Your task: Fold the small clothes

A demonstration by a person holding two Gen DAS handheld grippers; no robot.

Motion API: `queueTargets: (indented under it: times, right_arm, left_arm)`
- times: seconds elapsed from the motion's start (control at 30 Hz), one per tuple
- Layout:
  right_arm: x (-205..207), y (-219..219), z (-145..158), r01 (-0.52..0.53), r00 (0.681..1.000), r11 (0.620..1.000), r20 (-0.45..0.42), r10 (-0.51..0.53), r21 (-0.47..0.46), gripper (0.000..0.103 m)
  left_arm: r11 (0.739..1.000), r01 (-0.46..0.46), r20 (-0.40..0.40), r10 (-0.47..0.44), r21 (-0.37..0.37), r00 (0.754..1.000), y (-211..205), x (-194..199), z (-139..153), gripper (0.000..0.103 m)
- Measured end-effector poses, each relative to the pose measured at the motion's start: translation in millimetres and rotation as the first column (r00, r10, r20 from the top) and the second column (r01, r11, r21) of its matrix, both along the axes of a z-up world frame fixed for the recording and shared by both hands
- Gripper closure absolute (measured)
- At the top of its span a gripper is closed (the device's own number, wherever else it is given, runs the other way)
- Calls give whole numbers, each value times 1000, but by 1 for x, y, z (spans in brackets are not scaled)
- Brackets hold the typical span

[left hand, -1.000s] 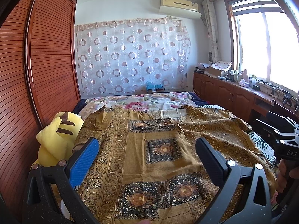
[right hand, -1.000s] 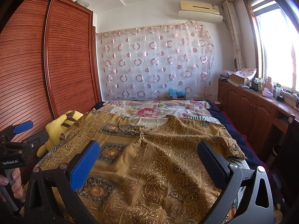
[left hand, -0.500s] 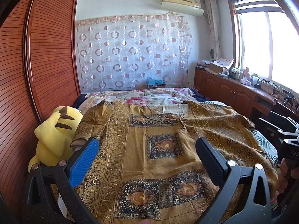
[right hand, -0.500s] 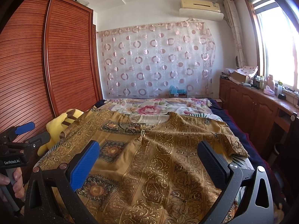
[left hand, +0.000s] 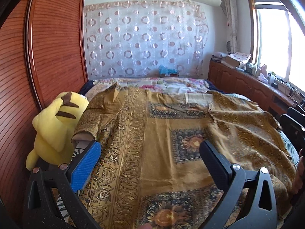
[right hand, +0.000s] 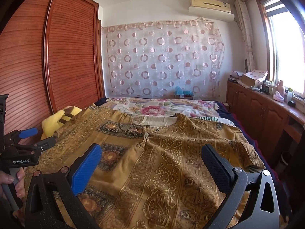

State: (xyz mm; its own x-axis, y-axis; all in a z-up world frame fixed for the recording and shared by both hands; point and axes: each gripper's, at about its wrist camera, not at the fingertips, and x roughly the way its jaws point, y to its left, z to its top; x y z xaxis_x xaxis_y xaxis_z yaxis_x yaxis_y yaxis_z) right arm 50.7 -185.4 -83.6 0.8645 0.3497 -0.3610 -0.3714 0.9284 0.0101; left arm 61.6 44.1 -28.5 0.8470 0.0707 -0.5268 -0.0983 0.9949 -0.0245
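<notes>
Spread flat across the bed, filling the centre and lower half of both frames: a golden-brown patterned shirt, neckline toward the far curtain; left sleeve visible only in the left wrist view, lying at middle left just beside a yellow plush toy; in the right wrist view only the toy's top peeking out at middle left, while the right sleeve drapes toward the bed's edge at middle right. Left gripper hovering above the cloth, jaws released wide, nothing between them; seen again at lower left of the right wrist view, gripped by a hand. Right gripper likewise parted and empty over the fabric; only a dark sliver of it at the right edge of the left wrist view. Air conditioner upper right in both; wooden wardrobe at left.
</notes>
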Motion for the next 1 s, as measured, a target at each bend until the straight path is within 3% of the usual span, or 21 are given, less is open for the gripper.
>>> queueTargets:
  times: [0.13,0.4,0.67,0.8,0.9,1.0]
  right_arm:
    - [21,8,-2,-19,1000,1000,-16,19,-17,0]
    - [68,20,-6,-97,986,995,-140,91,-38,0]
    - [110,29,-3,-171,960,981,-242,144,-96,0]
    - [125,32,1,-216,942,971,-285,180,-104,0]
    - [136,34,1,-242,929,964,-314,197,-111,0]
    - [150,36,-1,-259,916,958,-344,204,-123,0]
  left_arm:
    - [1000,-7,-32,6,-3,999,18,15,-10,0]
    - [1000,-23,-77,24,15,997,62,35,-16,0]
    - [995,-78,-161,68,-60,985,115,42,-28,3]
    - [981,-100,-202,65,-168,977,136,48,-33,17]
    - [959,-93,-220,34,-268,975,143,54,-36,36]
    - [943,-93,-244,13,-320,970,141,64,-40,58]
